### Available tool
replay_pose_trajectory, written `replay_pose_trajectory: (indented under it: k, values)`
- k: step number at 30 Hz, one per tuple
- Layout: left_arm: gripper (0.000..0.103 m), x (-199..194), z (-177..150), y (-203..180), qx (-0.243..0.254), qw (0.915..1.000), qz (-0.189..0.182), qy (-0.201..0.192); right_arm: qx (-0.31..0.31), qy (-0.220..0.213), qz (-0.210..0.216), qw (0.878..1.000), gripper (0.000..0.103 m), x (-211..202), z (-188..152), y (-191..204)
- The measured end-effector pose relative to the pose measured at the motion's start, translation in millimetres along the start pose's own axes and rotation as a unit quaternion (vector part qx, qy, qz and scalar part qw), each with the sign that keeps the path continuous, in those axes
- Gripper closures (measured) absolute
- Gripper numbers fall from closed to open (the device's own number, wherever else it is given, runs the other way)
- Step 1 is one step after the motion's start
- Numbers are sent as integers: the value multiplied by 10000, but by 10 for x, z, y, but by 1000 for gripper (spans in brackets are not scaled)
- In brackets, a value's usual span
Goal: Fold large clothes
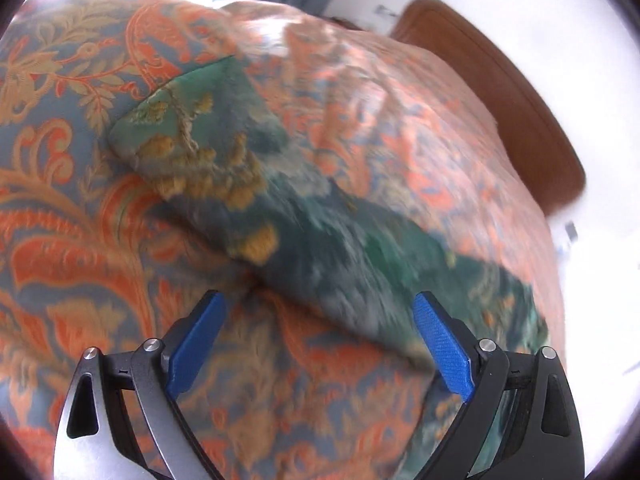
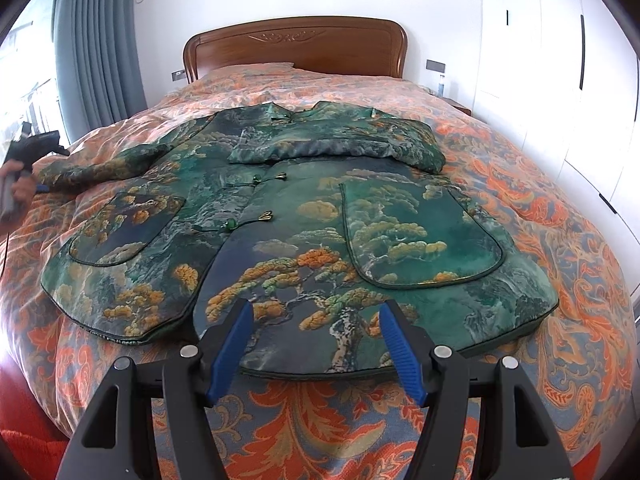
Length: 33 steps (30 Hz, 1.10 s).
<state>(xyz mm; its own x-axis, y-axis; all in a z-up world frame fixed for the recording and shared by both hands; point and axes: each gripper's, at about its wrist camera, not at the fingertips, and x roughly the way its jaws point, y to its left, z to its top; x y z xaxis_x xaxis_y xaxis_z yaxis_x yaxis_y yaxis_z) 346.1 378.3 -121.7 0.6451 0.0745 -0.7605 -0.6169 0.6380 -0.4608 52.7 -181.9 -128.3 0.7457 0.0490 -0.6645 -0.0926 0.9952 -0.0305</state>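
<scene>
Your green jacket (image 2: pixel 304 216) lies front-up on the bed (image 2: pixel 560 216), spread over the orange and blue paisley bedspread (image 2: pixel 328 420), collar toward the wooden headboard (image 2: pixel 296 46) and hem toward you. One sleeve (image 2: pixel 336 146) is folded across the chest, its cuff ending near the middle of the garment. The other sleeve (image 2: pixel 108 164) stretches out flat to the side, toward the bed's edge. Two rounded patch pockets show on the front, one (image 2: pixel 420 236) on each panel, with knotted frog closures (image 2: pixel 256 220) down the opening. Your right tool (image 2: pixel 316 340) hovers just over the hem at the centre front, its blue fingers (image 2: pixel 230 352) spread apart with nothing between them; whether they touch the cloth you cannot tell. Your left tool (image 1: pixel 320 344) is out at the stretched sleeve (image 1: pixel 224 168), low over the bedspread (image 1: pixel 72 208), jaws wide and empty, the sleeve running diagonally past the right-hand finger (image 1: pixel 440 344). That view is motion-blurred, so contact with the fabric cannot be judged. From the right wrist view you see your left hand (image 2: pixel 18 192) and the dark body of that tool at the far end of the sleeve. Grey-blue curtains (image 2: pixel 100 48) hang beside the headboard, and white wardrobe doors (image 2: pixel 560 60) line the opposite wall.
</scene>
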Motion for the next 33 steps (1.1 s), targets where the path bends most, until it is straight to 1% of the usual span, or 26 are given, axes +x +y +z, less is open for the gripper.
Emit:
replay_pose_trajectory:
  k: [2,3,6,7,9,10,11,13,15,18,19,20,21,23,24,25,26,27,28,29,30,31,32,33]
  values:
    - [8,88,43,10,-146,9999,37,23,-8,-62,37,10000,36,-30,-5,17]
    - [10,109,53,11,-163,9998,70,37,-9,-110,67,9999,36,-47,-2,27]
    - [25,189,57,21,-232,9994,268,61,-164,-176,146,9996,35,-62,13,106]
    - [32,210,70,27,-297,9992,279,59,-235,-170,156,9995,35,-51,11,140]
    - [41,236,81,62,-461,9985,307,1,-330,-152,205,9991,35,-32,1,199]
    - [49,228,94,75,-506,9982,317,-26,-357,-141,234,9990,35,-26,-4,221]
    - [55,228,100,85,-538,9979,346,-57,-386,-131,278,9988,35,-22,-13,243]
    - [83,239,122,81,-503,9977,437,-109,-424,-126,330,9985,35,-25,-30,271]
    - [92,216,138,34,-313,9982,462,-213,-441,-139,340,9984,35,-34,-38,281]
    - [95,57,108,-186,264,9962,590,-579,-411,-175,319,9985,35,-44,-29,263]
    - [96,-22,84,-303,533,9937,656,-741,-380,-172,318,9986,35,-42,-28,248]
    - [96,-112,49,-459,885,9888,736,-946,-349,-167,320,9987,35,-36,-29,238]
    - [96,-219,-19,-647,1305,9810,823,-1178,-318,-155,326,9988,35,-27,-31,227]
    - [96,-412,-205,-1020,2167,9581,934,-1624,-263,-111,346,9990,35,-12,-38,209]
    - [96,-504,-336,-1213,2639,9420,960,-1839,-240,-100,360,9990,35,-5,-39,203]
    - [96,-591,-506,-1424,3166,9208,968,-2060,-220,-101,375,9990,35,-8,-44,198]
    - [96,-668,-730,-1640,3743,8937,956,-2281,-217,-107,376,9990,35,-16,-48,200]
    - [96,-726,-1007,-1851,4364,8596,933,-2490,-216,-126,374,9990,35,-26,-51,201]
    - [96,-755,-1256,-2007,4874,8277,892,-2633,-213,-139,374,9990,35,-35,-52,203]
    - [96,-765,-1464,-2113,5263,8013,851,-2716,-207,-153,381,9989,35,-45,-55,201]
    - [96,-749,-1752,-2231,5748,7663,780,-2764,-196,-171,388,9989,35,-57,-57,197]
    - [96,-713,-2000,-2309,6129,7378,704,-2740,-183,-182,387,9989,35,-68,-61,193]
    - [96,-658,-2185,-2384,6410,7160,649,-2687,-168,-188,386,9989,35,-77,-64,189]
    - [96,-577,-2442,-2428,6749,6893,584,-2569,-145,-196,388,9989,35,-87,-67,178]
